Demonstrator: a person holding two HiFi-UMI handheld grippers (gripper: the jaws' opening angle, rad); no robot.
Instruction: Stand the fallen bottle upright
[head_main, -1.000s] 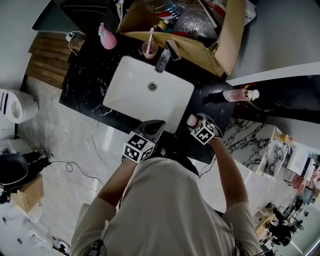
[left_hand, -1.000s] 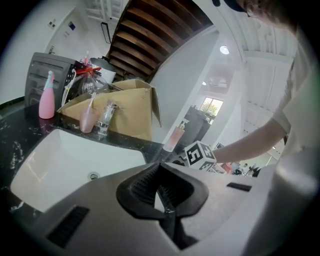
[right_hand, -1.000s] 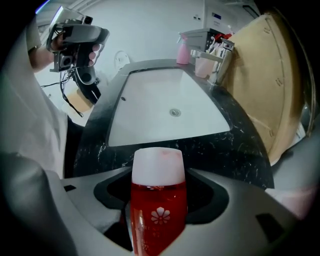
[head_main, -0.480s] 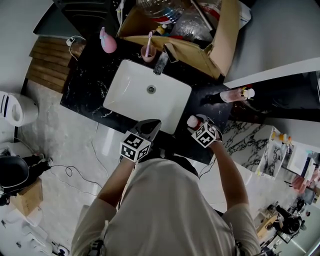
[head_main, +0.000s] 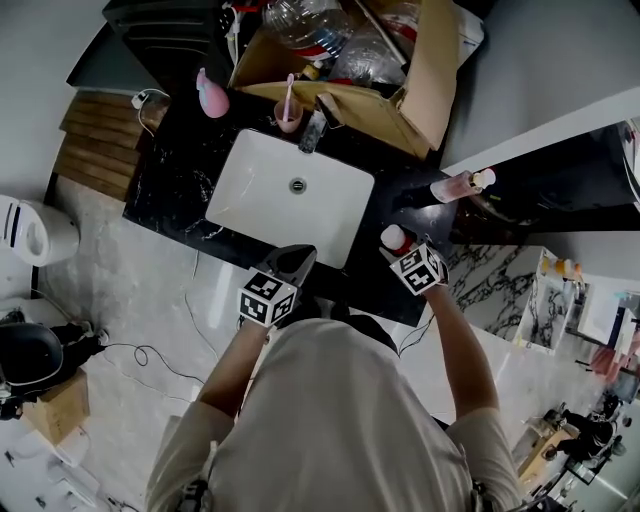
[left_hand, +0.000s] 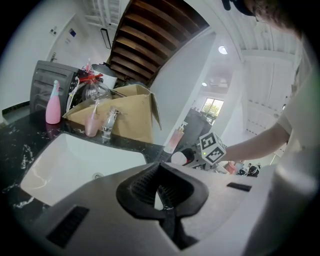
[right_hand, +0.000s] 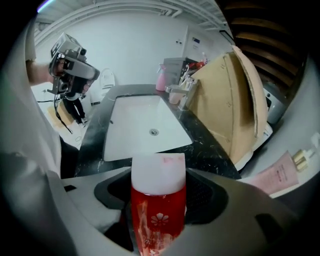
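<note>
No legible words, brands or numbers found. Red translucent bottle with white cap (right_hand: 159, 220), clamped in right tool (right_hand: 157, 192): white flower emblem only. White marker cube (head_main: 418, 268) on that tool and twin cube (head_main: 268, 298): black square codes, no characters.

The head view looks steeply down from high above, while cameras close behind the jaws of the left gripper (head_main: 293, 259) and right gripper (head_main: 399, 246) look along them toward the basin (head_main: 255, 190) and cardboard box (head_main: 422, 90) beyond, shared by all.
</note>
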